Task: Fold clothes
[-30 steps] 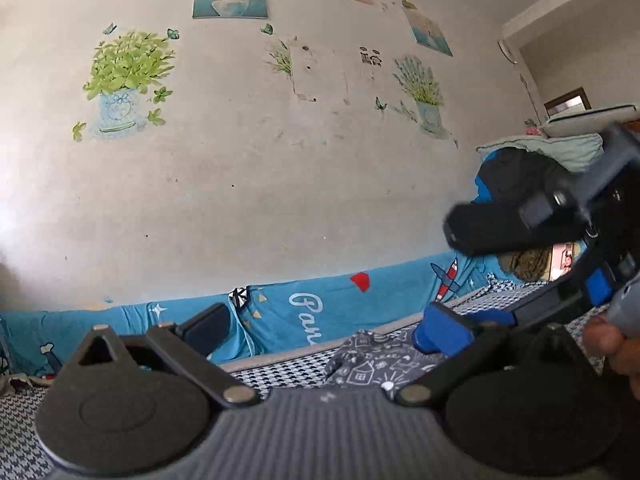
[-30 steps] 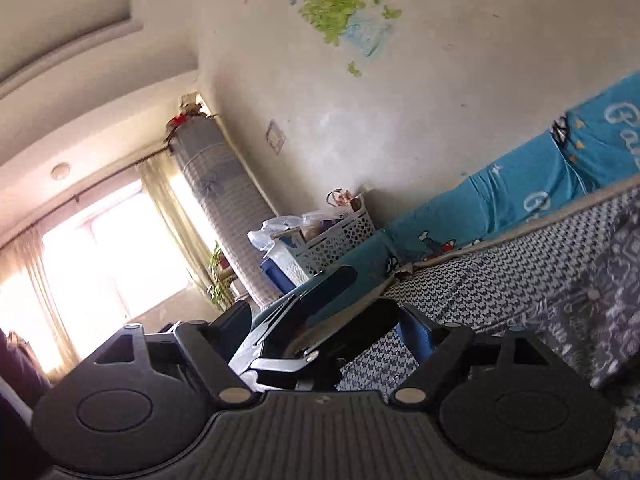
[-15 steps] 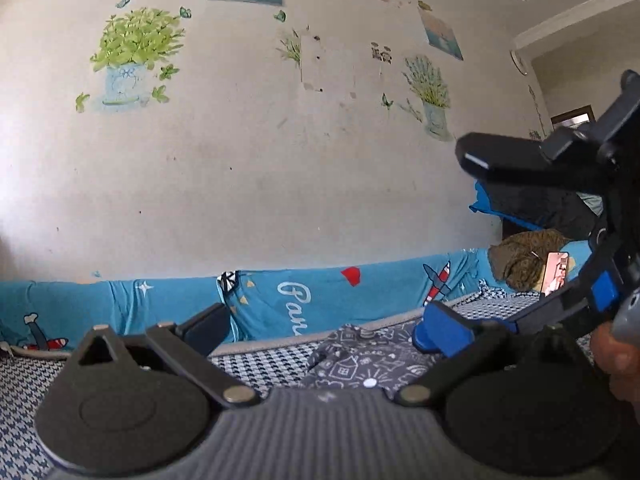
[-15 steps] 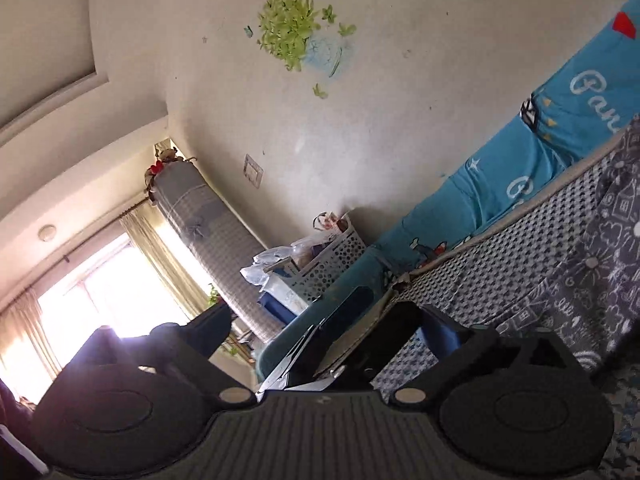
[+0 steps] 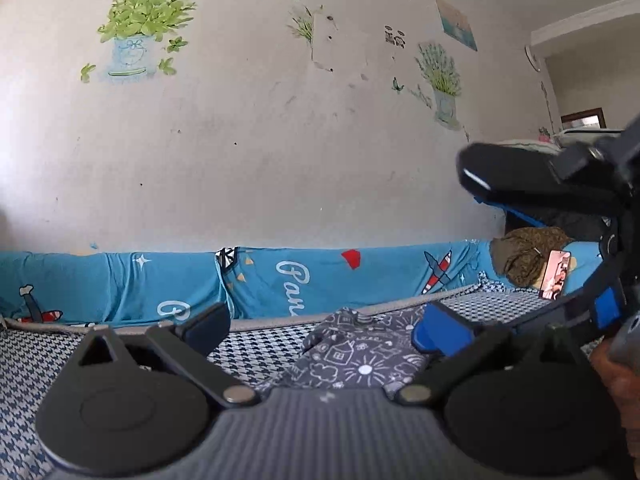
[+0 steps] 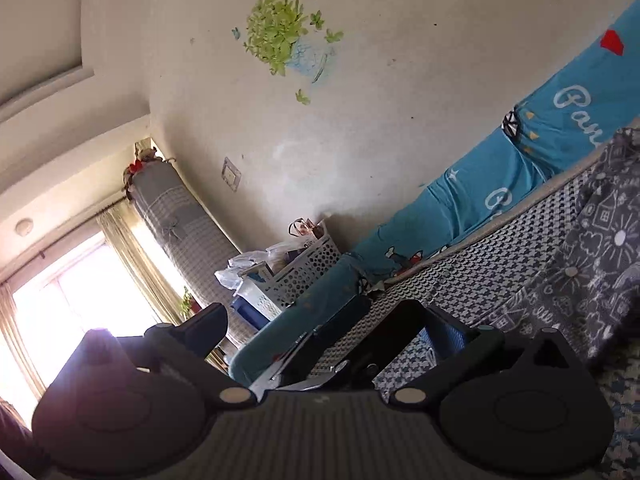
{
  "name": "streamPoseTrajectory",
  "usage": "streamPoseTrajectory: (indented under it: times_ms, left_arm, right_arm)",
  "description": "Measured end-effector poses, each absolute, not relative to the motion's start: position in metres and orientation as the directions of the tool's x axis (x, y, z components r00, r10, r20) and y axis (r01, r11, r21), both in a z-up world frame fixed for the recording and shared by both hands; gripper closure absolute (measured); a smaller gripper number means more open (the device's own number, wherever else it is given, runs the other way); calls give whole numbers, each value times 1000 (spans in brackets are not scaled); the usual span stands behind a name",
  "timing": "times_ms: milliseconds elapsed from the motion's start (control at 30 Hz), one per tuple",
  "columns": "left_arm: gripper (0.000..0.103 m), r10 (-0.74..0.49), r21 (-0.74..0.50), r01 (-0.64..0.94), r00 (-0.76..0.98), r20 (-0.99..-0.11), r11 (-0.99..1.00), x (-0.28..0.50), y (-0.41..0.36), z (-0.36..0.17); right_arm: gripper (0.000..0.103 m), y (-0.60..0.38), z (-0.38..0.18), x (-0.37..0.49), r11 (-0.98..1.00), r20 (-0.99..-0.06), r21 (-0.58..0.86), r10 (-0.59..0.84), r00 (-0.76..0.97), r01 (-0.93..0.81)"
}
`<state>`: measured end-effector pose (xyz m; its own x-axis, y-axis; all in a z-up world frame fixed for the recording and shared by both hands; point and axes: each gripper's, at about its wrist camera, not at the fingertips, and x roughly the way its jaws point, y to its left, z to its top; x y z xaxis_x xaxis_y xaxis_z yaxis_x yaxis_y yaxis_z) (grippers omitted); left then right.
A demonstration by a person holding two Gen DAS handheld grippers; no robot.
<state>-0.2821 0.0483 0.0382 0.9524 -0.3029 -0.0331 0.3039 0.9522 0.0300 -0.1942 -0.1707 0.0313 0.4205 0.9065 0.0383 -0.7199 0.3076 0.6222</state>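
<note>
A grey garment with white doodle prints point(image 5: 360, 356) lies on the houndstooth bed cover point(image 5: 36, 356); in the right wrist view it shows at the right point(image 6: 600, 248). My left gripper point(image 5: 324, 328) is open and empty, held just above the garment's near edge. My right gripper point(image 6: 328, 324) is open and empty, tilted, pointing across the bed toward the window. The right gripper's body point(image 5: 560, 184) shows at the right of the left wrist view, above and right of the garment. The left gripper's fingers point(image 6: 344, 344) show between the right gripper's fingers.
A blue printed sheet point(image 5: 280, 280) runs along the wall behind the bed. A pile of dark clothes and a phone point(image 5: 556, 274) sit at the far right. A white laundry basket point(image 6: 296, 272) stands by the window corner.
Both views have tilted and shifted slightly. The right gripper's body has dropped lower in the left wrist view. Both grippers stay open; the garment has not moved.
</note>
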Motion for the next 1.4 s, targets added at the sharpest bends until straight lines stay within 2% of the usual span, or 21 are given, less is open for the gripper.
streamPoseTrajectory:
  times_ms: [133, 300, 567, 867, 967, 1100, 1233, 1400]
  left_arm:
    - [0, -307, 31, 308, 951, -26, 951, -286, 55, 39]
    - [0, -320, -2, 320, 947, 12, 947, -294, 62, 42]
    - [0, -334, 57, 334, 943, 2, 941, -304, 61, 39]
    - [0, -277, 35, 277, 961, -10, 960, -301, 64, 36]
    - [0, -228, 39, 230, 972, -66, 972, -292, 66, 31]
    - [0, -175, -32, 172, 958, -227, 985, -270, 80, 23]
    - [0, -129, -76, 110, 942, -311, 991, -250, 93, 20]
    - [0, -113, -130, 59, 881, -459, 990, -217, 104, 14]
  right_arm:
    - [0, -169, 33, -196, 321, 24, 557, 915, 402, -766]
    - [0, -162, 36, -208, 420, -11, 427, 888, 460, -801]
    - [1, -155, 34, -218, 571, -63, 287, 813, 579, -769]
    - [1, -161, 29, -216, 645, -53, 265, 752, 657, -717]
    - [2, -159, 28, -215, 690, -81, 225, 717, 692, -688]
    - [3, -148, 25, -214, 769, -162, 120, 640, 752, -628]
    - [5, -139, 18, -217, 782, -217, 19, 612, 761, -623]
    - [5, -126, 9, -218, 779, -273, -46, 593, 758, -626]
